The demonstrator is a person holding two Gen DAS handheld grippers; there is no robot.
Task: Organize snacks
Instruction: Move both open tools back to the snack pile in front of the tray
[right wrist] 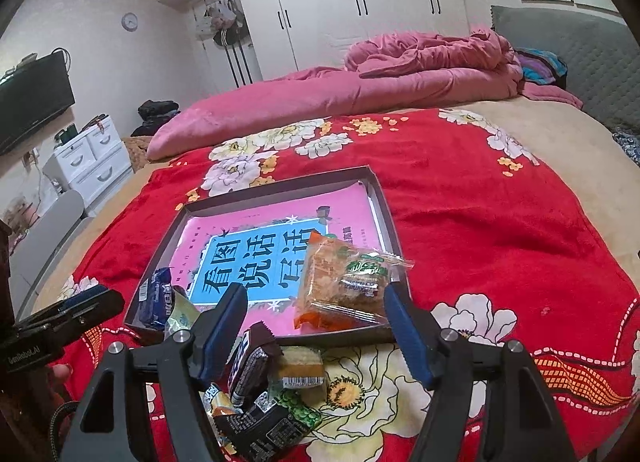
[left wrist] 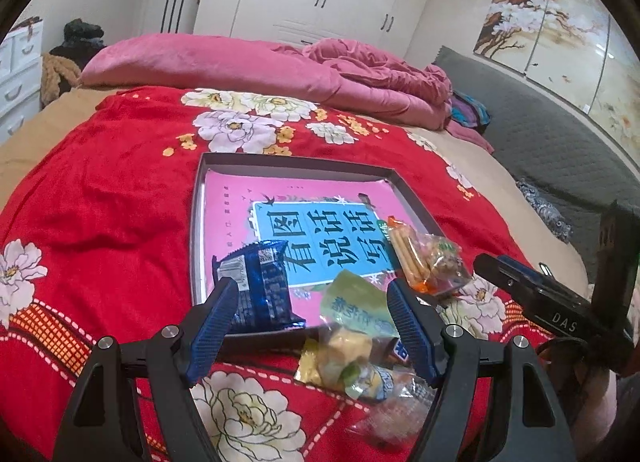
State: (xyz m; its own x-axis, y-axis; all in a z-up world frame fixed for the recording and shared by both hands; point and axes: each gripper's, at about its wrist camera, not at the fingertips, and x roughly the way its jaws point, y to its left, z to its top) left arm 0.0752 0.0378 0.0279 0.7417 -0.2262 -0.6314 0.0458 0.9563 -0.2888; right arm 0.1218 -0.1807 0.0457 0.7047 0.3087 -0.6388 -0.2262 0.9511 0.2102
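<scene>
A shallow dark box [left wrist: 196,221] [right wrist: 390,221] lined with a pink book lies on the red floral blanket. A blue snack packet [left wrist: 260,286] [right wrist: 156,298] lies in its near left corner. A clear packet of orange biscuits [left wrist: 428,258] [right wrist: 344,282] lies in its right side. A pale green packet [left wrist: 356,306] rests across the box's near rim. Several loose snacks [left wrist: 360,374] [right wrist: 264,390] lie piled on the blanket in front of the box. My left gripper [left wrist: 314,302] is open over the near rim, holding nothing. My right gripper [right wrist: 312,310] is open over the pile and rim, holding nothing.
The red blanket [left wrist: 100,201] covers a bed with a rolled pink quilt [left wrist: 240,65] behind the box. A grey headboard [left wrist: 540,133] runs along the right. White drawers [right wrist: 88,157] and a TV [right wrist: 32,97] stand to the left. White wardrobes [right wrist: 360,1] stand behind.
</scene>
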